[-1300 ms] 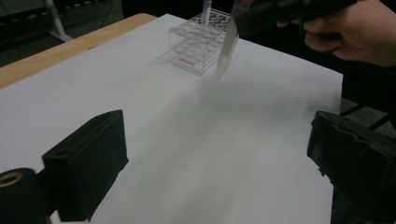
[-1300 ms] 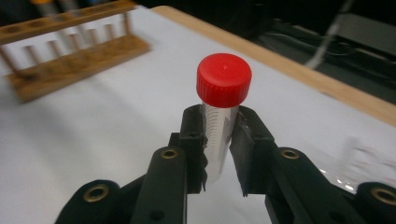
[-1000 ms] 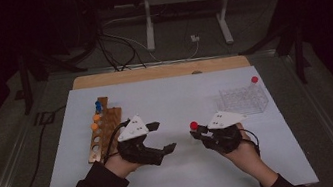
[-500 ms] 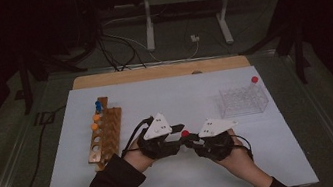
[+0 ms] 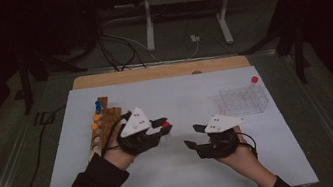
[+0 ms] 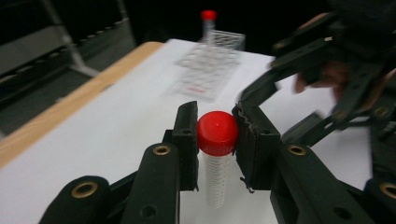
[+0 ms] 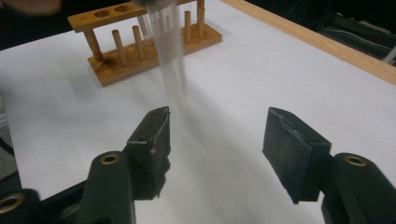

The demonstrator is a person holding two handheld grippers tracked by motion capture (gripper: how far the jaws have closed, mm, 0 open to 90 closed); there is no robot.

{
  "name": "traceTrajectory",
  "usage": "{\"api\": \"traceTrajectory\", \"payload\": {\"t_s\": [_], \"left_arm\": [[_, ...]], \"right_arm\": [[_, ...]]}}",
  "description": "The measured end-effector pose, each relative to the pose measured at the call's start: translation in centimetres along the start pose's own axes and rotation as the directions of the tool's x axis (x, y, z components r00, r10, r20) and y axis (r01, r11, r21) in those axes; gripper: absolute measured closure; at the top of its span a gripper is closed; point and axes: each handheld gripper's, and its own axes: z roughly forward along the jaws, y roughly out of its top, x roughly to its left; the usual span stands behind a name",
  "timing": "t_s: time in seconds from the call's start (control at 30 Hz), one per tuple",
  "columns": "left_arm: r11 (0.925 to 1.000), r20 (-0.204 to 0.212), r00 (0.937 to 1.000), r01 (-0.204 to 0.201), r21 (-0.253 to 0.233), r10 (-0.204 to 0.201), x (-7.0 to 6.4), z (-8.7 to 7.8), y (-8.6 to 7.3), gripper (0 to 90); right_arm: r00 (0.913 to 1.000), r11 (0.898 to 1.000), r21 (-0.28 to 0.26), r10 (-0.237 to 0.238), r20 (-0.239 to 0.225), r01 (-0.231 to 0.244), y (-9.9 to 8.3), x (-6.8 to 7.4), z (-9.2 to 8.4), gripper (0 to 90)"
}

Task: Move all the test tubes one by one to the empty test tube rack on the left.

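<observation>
One red-capped tube was clamped by its cap in the left gripper, whose jaws had just closed on it, handed over at nine o'clock of the right gripper. That gripper's jaws had just opened and held nothing. Racking it looked undone, whether in the wooden rack or the clear rack, where another capped tube stood.

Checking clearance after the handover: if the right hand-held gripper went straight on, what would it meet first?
Probably the red-capped tube in the left hand-held gripper, then the wooden rack; depth is unclear.

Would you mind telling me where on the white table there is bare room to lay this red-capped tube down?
Free: the near strip of the table between the forearms, and the stretch between the wooden rack and the clear rack. Crowded: around both racks, and between the left tongs and right tongs.
</observation>
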Motion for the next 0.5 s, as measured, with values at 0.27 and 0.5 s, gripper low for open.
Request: {"api": "traceTrajectory", "payload": {"t_s": [0.27,0.5], "left_arm": [[0.9988,-0.15,0.9874,0.047,-0.013,-0.048,3.1,-5.9,-0.7,72.0],[0.9964,-0.269,0.9594,0.085,-0.007,-0.083,4.8,-10.1,-2.1,72.0]], "right_arm": [[0.9993,0.999,-0.029,0.033,0.019,-0.032,0.1,-0.5,-0.5,14.3],[0.9983,0.998,-0.035,0.058,-0.007,-0.058,0.1,-1.0,-0.7,0.0]]}}
